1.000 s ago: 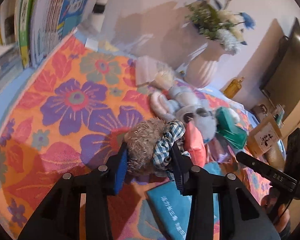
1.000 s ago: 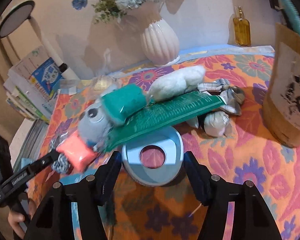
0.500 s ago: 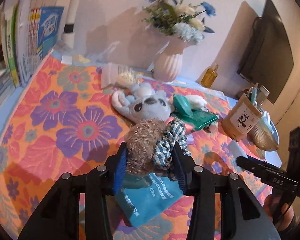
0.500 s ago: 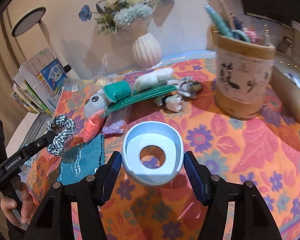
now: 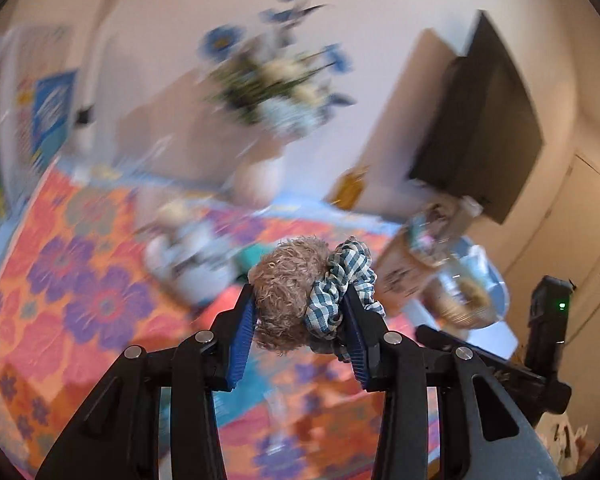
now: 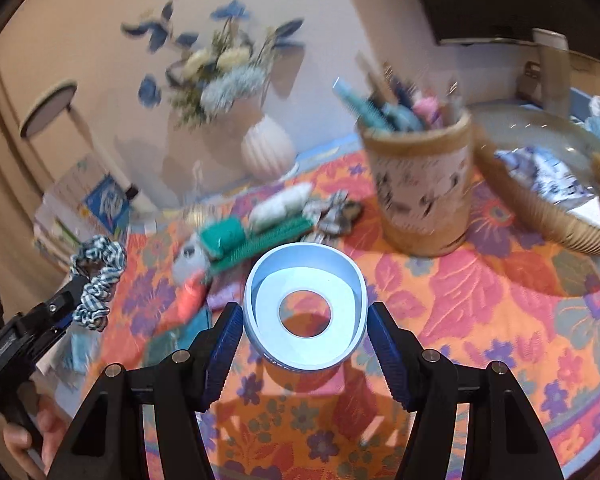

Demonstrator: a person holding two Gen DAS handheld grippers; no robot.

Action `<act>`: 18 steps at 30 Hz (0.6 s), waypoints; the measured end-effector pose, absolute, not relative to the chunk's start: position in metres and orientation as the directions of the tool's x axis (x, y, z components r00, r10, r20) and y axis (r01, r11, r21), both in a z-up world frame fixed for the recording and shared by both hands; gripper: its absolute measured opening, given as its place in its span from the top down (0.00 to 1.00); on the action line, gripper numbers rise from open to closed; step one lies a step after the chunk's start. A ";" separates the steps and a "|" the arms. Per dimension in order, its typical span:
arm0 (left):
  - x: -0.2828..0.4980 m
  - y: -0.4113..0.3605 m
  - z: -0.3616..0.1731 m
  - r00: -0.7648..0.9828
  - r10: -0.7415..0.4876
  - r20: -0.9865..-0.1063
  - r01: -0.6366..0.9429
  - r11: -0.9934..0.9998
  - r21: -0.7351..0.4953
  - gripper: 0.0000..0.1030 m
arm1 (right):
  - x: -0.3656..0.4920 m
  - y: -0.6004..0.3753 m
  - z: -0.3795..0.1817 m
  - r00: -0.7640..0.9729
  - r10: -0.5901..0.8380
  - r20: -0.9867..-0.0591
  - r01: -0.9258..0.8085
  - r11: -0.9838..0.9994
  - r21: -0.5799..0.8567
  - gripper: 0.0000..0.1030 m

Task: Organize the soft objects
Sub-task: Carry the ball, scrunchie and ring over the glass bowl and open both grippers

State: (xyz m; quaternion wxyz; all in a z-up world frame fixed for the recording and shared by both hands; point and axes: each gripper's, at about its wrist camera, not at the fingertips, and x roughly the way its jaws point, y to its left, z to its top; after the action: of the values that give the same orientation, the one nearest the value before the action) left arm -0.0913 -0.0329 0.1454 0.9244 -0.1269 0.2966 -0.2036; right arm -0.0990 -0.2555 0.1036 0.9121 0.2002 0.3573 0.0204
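My left gripper (image 5: 300,300) holds a curly brown scrunchie (image 5: 283,280) and a teal-and-white checked scrunchie (image 5: 342,276) side by side between its blue pads, lifted above the floral tablecloth (image 5: 79,288); its jaws are closing on them. From the right wrist view the checked scrunchie (image 6: 97,276) hangs at the left gripper's tip, left of the pile. My right gripper (image 6: 304,312) is shut on a pale blue ring-shaped roll (image 6: 267,292), held off the cloth. A heap of soft things stays behind: a grey plush (image 6: 189,260), a green bundle (image 6: 223,236) and a white plush (image 6: 279,204).
A tan pen cup (image 6: 424,184) stands right of the heap. A woven basket (image 6: 540,208) with crumpled cloth sits at the far right. A white vase (image 6: 267,152) of flowers is at the back, books (image 6: 99,204) at the left edge. A hand (image 6: 31,436) grips the left tool.
Both grippers have risen and drawn back from the heap, each keeping its load. The views have swung right, bringing the pen cup and basket in. The left view is now blurred.
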 end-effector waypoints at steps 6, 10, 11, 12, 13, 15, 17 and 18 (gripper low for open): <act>-0.079 -0.129 0.198 0.724 -0.549 -0.418 0.465 0.836 -0.293 0.63 | -0.120 -0.316 0.154 0.829 0.004 -0.559 0.233 0.907 0.352 0.39; -0.059 -0.201 0.219 0.696 -0.580 -0.424 0.527 0.813 -0.246 0.63 | -0.125 -0.365 0.172 0.835 -0.124 -0.536 0.345 0.877 0.334 0.39; -0.056 -0.214 0.221 0.686 -0.589 -0.427 0.540 0.806 -0.244 0.63 | -0.127 -0.382 0.174 0.832 -0.151 -0.533 0.376 0.861 0.343 0.39; -0.052 -0.229 0.222 0.674 -0.599 -0.432 0.553 0.797 -0.243 0.63 | -0.129 -0.396 0.175 0.830 -0.167 -0.532 0.396 0.848 0.353 0.39; -0.047 -0.245 0.223 0.661 -0.608 -0.440 0.564 0.789 -0.243 0.63 | -0.130 -0.411 0.176 0.826 -0.183 -0.533 0.420 0.831 0.365 0.39; -0.039 -0.274 0.222 0.634 -0.622 -0.459 0.583 0.775 -0.245 0.63 | -0.129 -0.436 0.171 0.813 -0.205 -0.544 0.463 0.795 0.392 0.39; -0.028 -0.300 0.217 0.604 -0.637 -0.479 0.597 0.760 -0.257 0.63 | -0.126 -0.457 0.163 0.793 -0.222 -0.567 0.503 0.764 0.405 0.39; -0.022 -0.311 0.212 0.587 -0.642 -0.492 0.601 0.753 -0.266 0.63 | -0.125 -0.468 0.158 0.783 -0.224 -0.580 0.519 0.750 0.410 0.39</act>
State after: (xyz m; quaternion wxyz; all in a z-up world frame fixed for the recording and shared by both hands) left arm -0.0224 -0.3112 0.2123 0.8902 -0.0352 0.2903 -0.3493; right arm -0.1251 -0.4684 0.1580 0.8994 0.2872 0.2567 -0.2067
